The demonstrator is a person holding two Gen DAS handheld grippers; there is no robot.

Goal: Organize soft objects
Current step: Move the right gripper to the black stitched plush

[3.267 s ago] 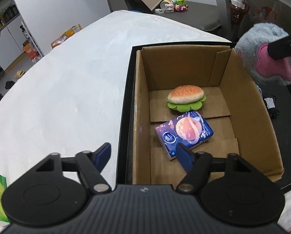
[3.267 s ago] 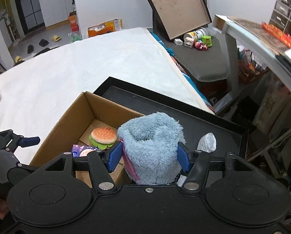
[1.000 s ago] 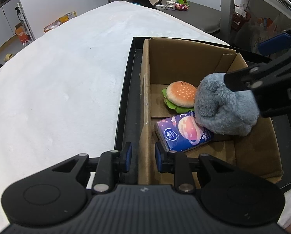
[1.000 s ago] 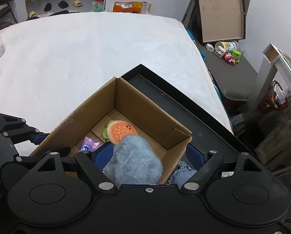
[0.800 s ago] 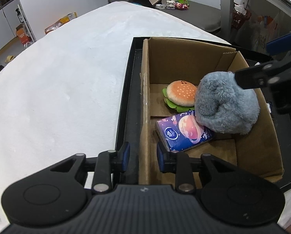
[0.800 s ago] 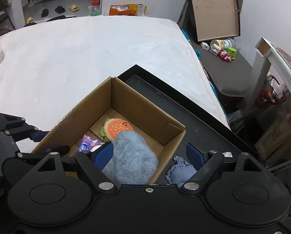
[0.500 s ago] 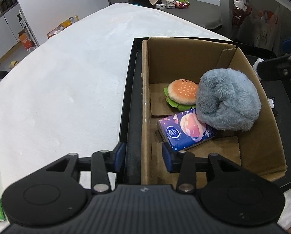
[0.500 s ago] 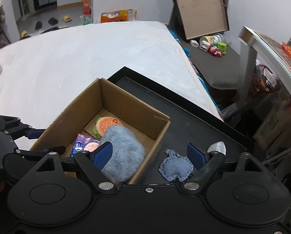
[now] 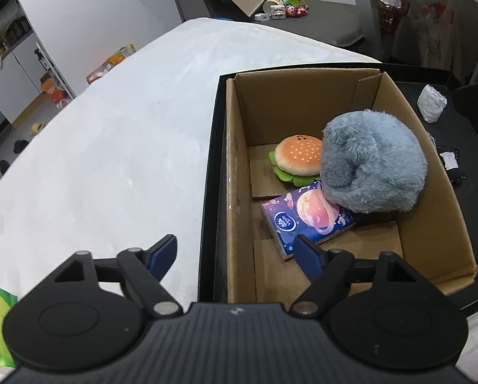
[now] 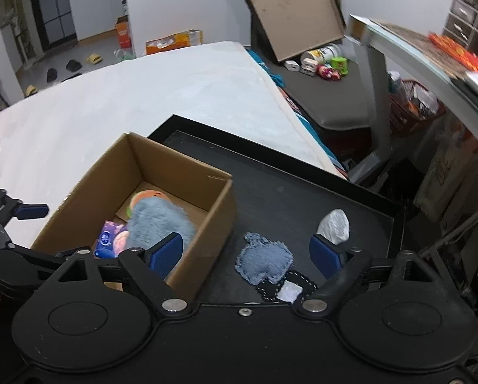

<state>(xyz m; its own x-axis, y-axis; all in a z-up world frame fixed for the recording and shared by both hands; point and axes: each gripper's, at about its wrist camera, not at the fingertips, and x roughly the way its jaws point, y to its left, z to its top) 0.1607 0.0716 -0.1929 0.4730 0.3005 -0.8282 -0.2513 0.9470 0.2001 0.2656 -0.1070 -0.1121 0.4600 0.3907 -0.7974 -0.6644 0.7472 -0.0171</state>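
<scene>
- The cardboard box (image 9: 437, 211) sits at the left end of a black tray (image 10: 303, 198) and holds three things: a fluffy grey-blue plush (image 9: 371, 166) against its right wall, a small burger plush (image 9: 298, 160) touching it at the back, and a purple tissue pack (image 9: 306, 220) partly under the grey plush.
- Outside the box, on the tray, lie a denim-blue soft piece (image 10: 264, 260), a dark stitched piece (image 10: 283, 288) touching its near edge, and a crumpled white lump (image 10: 333, 224) further right — these look like what is left to sort.
- The right gripper (image 10: 248, 251) hovers above the tray with the denim piece roughly between its blue pads; its jaws are opening and nothing is pressed between them.
- The left gripper (image 9: 235, 252) straddles the box's left wall, one finger over the white table (image 9: 111, 147), the other inside the box; its jaws are opening too, with the wall between them but not touched.
- The denim piece looks light, limp and flat, so it will probably sag and fold when lifted. A pinch across its thicker middle seems safer than a bite on a frayed edge.
- Because it lies low on the tray, the pads likely need to come right down to the surface — and avoid catching the dark piece along with it.
- Nothing here looks fragile or slippery; a firm squeeze should do no harm.
</scene>
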